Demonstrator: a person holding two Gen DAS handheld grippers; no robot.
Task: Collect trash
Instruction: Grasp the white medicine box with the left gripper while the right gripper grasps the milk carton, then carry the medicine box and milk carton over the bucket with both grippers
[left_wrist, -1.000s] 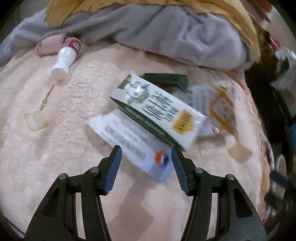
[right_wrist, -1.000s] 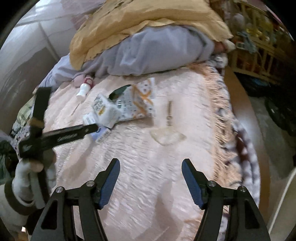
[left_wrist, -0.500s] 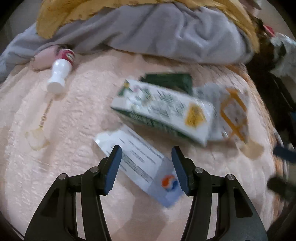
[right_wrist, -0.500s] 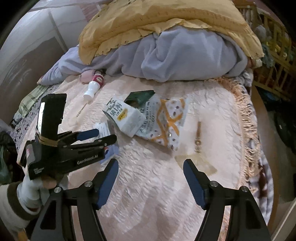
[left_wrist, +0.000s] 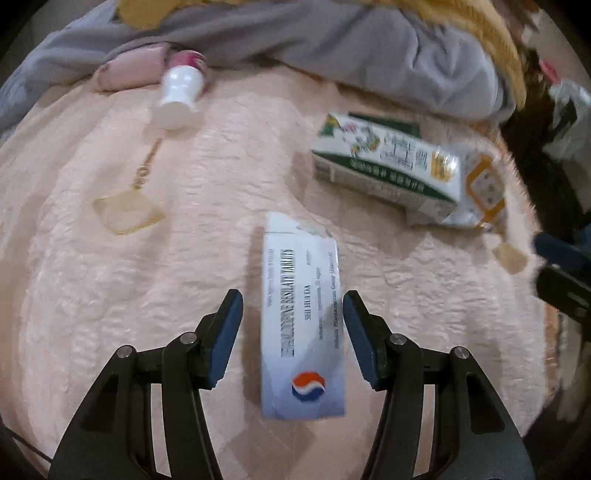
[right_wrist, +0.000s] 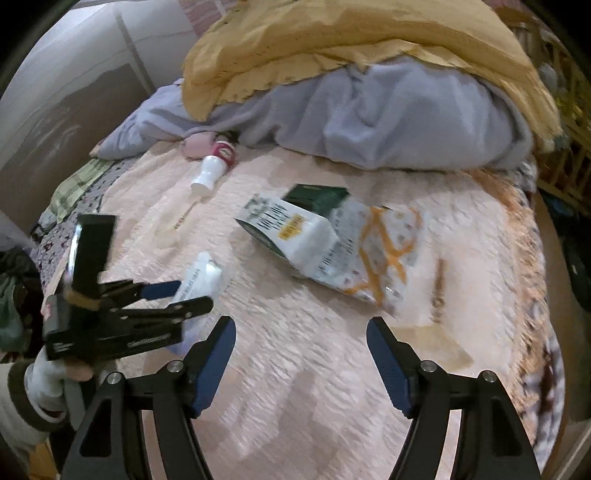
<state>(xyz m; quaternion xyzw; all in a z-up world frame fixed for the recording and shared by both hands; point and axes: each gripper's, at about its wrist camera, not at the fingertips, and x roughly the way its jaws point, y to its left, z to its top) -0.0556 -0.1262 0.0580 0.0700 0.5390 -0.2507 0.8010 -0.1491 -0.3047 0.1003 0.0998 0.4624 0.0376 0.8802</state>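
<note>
Bed covering: pale pink textured bedspread (right_wrist: 295, 387), fringed along its right edge, carrying all items below. Broad bare stretches lie toward its near edge and its left side.

Bedding heap: grey crumpled blanket (right_wrist: 406, 122) under a mustard-yellow quilt (right_wrist: 332, 48), piled along the far edge of the bedspread.

Snack bag: flattened white foil bag with orange lattice print (right_wrist: 384, 254), toward the right side, partly under the carton.

Carton: white-and-green printed cardboard carton (left_wrist: 388, 166), lying on its side right of centre, long axis running left to right across the left wrist view, resting against a dark green small box (right_wrist: 317, 197) behind it.

Medicine box: flat white-and-blue cardboard tablet box with a red-and-blue round logo (left_wrist: 301, 321), lying flat near the middle of the bedspread. Long axis runs straight away from the left gripper; logo end nearest the gripper, torn flap end toward the far edge. Open bedspread on both long sides.

Bottle: small white plastic bottle with a pink label (left_wrist: 181, 86), on its side at the far left, neck toward the near edge, touching a pink fabric bundle (left_wrist: 129, 68).

Left gripper (left_wrist: 293, 306): jaws moderately apart, straddling the medicine box; pads stand clear of both long edges.

Right gripper (right_wrist: 301, 334): jaws wide, over bare bedspread, nothing between them; carton and bag lie beyond.
</note>
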